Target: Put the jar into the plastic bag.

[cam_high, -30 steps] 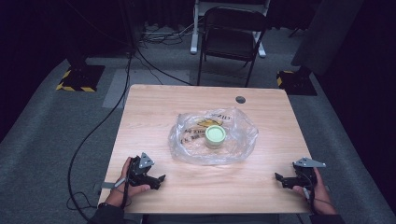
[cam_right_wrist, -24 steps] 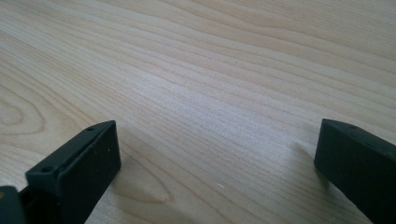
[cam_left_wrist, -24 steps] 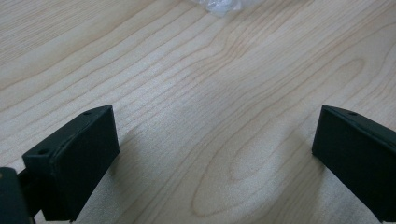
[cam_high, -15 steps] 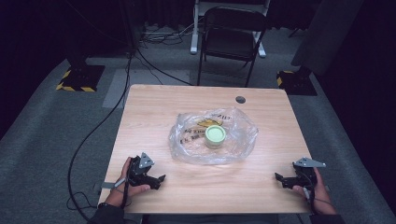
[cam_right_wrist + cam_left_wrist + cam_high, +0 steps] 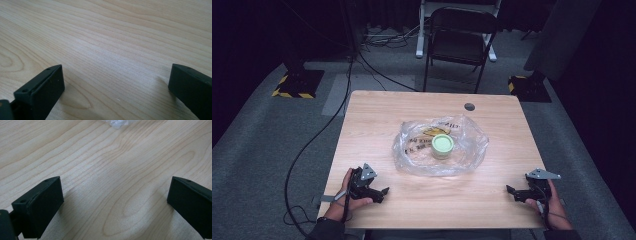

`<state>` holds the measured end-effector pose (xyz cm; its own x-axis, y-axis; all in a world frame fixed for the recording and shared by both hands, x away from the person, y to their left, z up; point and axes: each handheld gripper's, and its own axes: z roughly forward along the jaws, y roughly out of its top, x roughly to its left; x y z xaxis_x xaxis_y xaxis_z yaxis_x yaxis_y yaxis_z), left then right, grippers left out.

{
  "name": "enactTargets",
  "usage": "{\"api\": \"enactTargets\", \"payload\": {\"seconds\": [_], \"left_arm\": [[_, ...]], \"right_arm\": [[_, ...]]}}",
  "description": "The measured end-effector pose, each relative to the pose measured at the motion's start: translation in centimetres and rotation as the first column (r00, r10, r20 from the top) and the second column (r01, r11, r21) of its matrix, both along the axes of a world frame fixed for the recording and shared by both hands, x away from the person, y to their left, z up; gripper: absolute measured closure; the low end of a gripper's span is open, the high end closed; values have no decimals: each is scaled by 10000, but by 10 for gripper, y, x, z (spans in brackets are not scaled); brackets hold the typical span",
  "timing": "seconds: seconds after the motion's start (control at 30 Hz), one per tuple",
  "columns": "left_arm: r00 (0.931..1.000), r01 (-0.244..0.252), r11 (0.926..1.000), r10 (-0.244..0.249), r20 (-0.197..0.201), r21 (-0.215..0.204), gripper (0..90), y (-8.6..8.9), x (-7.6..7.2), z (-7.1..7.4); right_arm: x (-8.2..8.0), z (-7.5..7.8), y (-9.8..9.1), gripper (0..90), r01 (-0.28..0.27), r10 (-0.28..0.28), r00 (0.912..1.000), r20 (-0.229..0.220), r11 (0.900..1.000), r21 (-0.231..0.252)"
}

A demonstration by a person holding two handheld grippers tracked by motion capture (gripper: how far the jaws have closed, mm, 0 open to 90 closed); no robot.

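Where the table (image 5: 377, 115) ends, a folding chair (image 5: 460, 37).

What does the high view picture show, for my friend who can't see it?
A clear plastic bag with a small green-lidded tub lies mid-table. A person's left gripper and right gripper, both open, rest near the front corners. A black chair stands beyond.

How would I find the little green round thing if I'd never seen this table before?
Start at the wooden table and look to its middle, where a crinkly clear plastic bag lies. The round container with a pale green lid sits there, the only green thing on the table.
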<state>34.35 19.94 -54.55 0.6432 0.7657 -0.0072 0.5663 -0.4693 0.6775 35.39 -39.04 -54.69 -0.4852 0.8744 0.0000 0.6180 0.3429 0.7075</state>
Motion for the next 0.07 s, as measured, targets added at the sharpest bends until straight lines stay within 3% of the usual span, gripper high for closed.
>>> {"api": "enactTargets", "payload": {"seconds": [0.07], "left_arm": [[10000,-2,10000,2,0,-3,3,0,0,0]], "right_arm": [[0,0,0,3,-4,4,10000,1,10000,0]]}}
